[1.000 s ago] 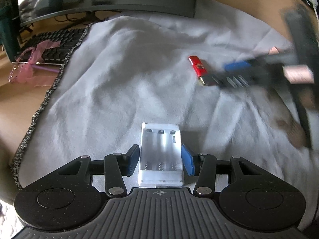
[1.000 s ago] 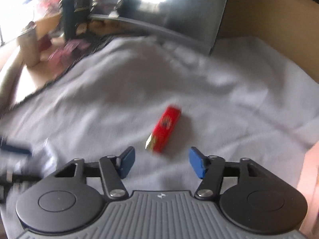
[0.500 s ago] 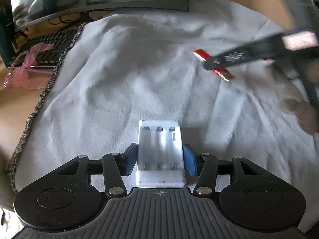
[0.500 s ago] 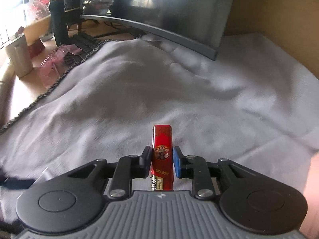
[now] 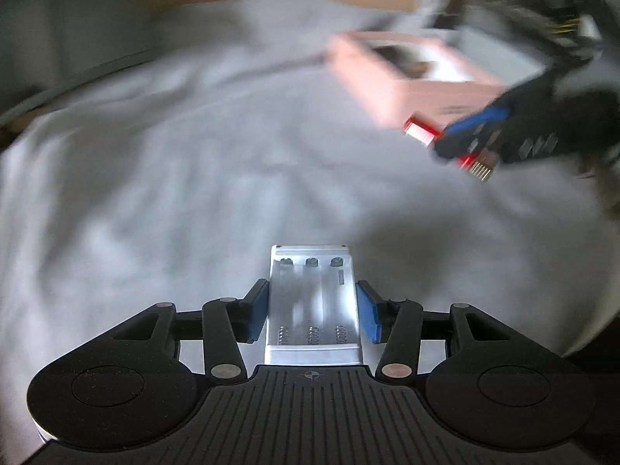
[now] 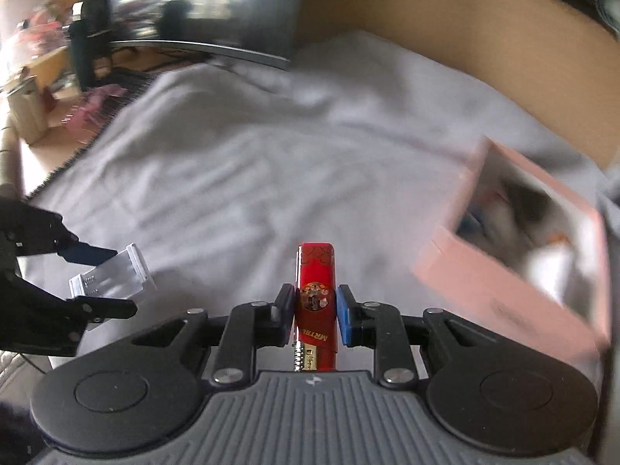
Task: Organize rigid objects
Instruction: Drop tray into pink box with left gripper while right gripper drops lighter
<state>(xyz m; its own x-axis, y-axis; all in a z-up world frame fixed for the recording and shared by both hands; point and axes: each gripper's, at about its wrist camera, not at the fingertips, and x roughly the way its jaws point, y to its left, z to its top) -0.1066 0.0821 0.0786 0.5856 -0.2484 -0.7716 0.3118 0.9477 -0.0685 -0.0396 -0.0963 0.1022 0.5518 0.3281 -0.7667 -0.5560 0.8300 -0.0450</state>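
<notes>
My left gripper (image 5: 313, 312) is shut on a white battery holder (image 5: 313, 306), its blue pads against both long sides, lifted over the grey cloth (image 5: 193, 178). My right gripper (image 6: 313, 316) is shut on a red lighter (image 6: 314, 294), held lengthwise between the pads. In the left wrist view the right gripper (image 5: 461, 147) shows blurred at the right with the red lighter (image 5: 420, 131), close to a pink open box (image 5: 410, 77). In the right wrist view the left gripper (image 6: 97, 279) holds the battery holder (image 6: 112, 277) at the left, and the pink box (image 6: 523, 263) lies to the right.
A curved monitor (image 6: 201, 11) and a keyboard (image 6: 128, 77) stand beyond the cloth's far left edge, with a pink ribbon (image 6: 93, 108) and a small tin (image 6: 25, 112). A brown wall (image 6: 445, 27) borders the cloth at the back. Dim items lie inside the pink box.
My right gripper closed on the red lighter, lifted it and carried it toward the pink box. My left gripper swung right with the battery holder, bringing the box into view.
</notes>
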